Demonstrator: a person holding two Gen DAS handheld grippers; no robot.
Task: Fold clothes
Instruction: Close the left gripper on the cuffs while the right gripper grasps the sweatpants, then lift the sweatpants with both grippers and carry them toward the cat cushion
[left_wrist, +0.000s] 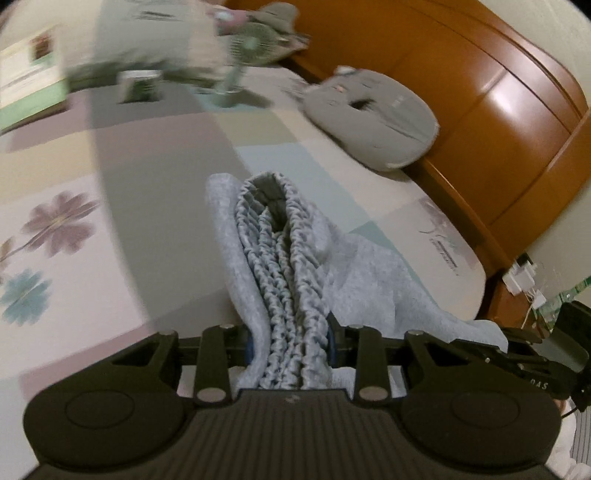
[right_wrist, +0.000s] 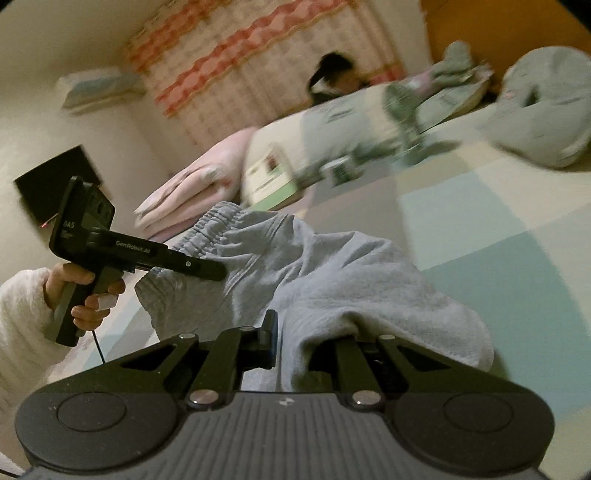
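Grey sweatpants (left_wrist: 280, 236) lie bunched on the bed, their gathered elastic waistband running away from me in the left wrist view. My left gripper (left_wrist: 291, 343) is shut on that waistband, its blue pads pressing both sides. In the right wrist view the left gripper (right_wrist: 216, 271) bites the waistband edge, held by a hand (right_wrist: 85, 291) in a white fleece sleeve. My right gripper (right_wrist: 306, 343) is shut on a fold of the sweatpants (right_wrist: 325, 266). The cloth drapes over its right finger and hides it.
The bed sheet (left_wrist: 155, 155) is pastel patchwork with flower prints. A grey cushion (left_wrist: 373, 114) lies by the wooden headboard (left_wrist: 480, 92). A small fan (left_wrist: 247, 48) and a cup (right_wrist: 340, 168) stand farther back, beside a folded pink blanket (right_wrist: 192, 192). A person (right_wrist: 332, 77) sits behind the bed.
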